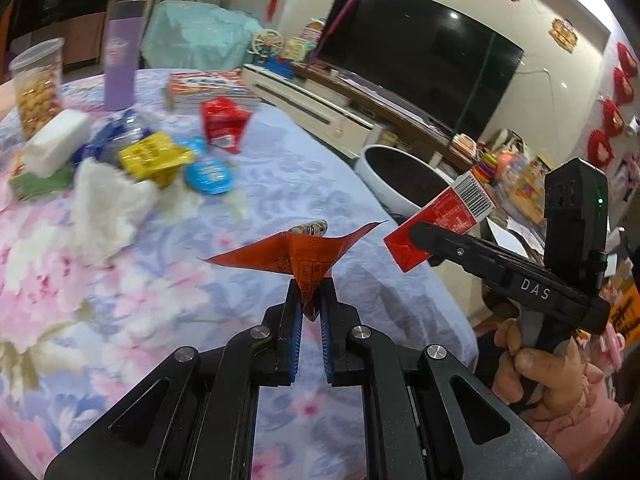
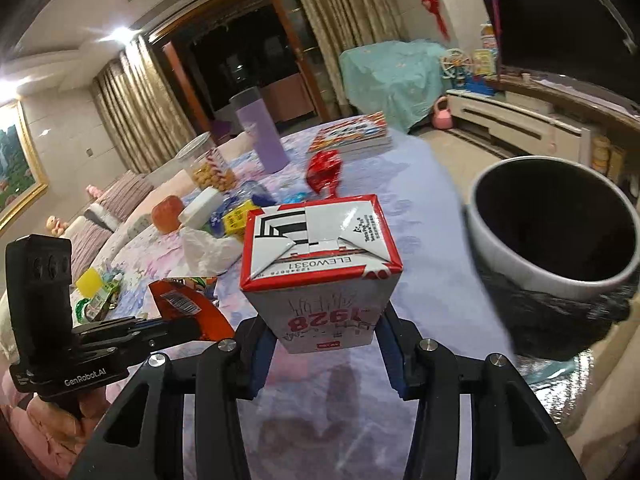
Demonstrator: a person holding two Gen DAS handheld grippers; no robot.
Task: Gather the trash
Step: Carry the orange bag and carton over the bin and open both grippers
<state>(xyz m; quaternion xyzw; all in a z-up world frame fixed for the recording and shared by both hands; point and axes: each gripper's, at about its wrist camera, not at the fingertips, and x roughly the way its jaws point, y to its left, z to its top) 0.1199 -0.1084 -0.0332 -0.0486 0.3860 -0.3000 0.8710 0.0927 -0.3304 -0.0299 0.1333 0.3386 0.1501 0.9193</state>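
Trash: red wrapper [image 1: 298, 252] and carton [image 2: 320, 268], both lifted over the worktop [image 1: 256, 184]
Left gripper [image 1: 311, 300]: fingers pinching the wrapper tight
Right gripper [image 2: 326, 344]: fingers clamped on the carton
Bin [image 2: 554, 224]: just beside the worktop

Glossy cardboard carton [image 2: 320, 256], crinkled foil wrapper [image 1: 296, 256] (floral cloth tablecloth [image 1: 160, 280]).

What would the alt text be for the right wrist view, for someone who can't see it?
The right gripper holds a red and white carton between its fingers above a floral tablecloth, with a white bin to its right. At lower left the left gripper holds an orange wrapper; more wrappers and tissue lie further back.
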